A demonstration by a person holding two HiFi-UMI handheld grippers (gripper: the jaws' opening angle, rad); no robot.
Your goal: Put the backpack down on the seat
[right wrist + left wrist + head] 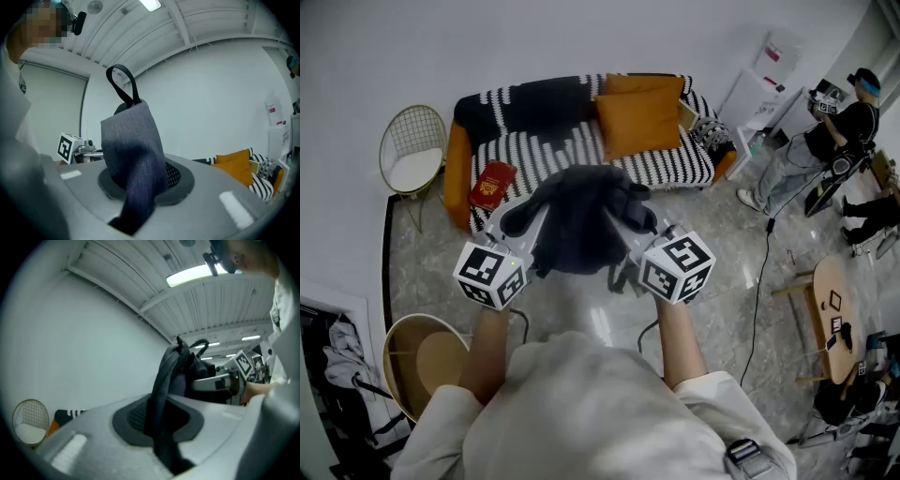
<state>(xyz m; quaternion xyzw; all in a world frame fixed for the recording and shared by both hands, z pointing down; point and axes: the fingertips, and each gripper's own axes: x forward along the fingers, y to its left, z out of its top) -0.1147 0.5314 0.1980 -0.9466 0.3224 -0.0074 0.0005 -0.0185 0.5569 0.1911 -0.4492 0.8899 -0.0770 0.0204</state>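
1. A pale wall point(441, 47) fills the top of the head view, above a glossy grey marble floor point(422, 272).
2. At upper centre stands a black-and-white striped sofa point(553, 155) with orange cushions point(639, 117).
3. A gold wire chair point(412, 155) stands left of it.
4. A wooden table point(832, 319) sits at the right edge.
5. A strip light point(192, 273) glows on the ribbed white ceiling point(225, 305).
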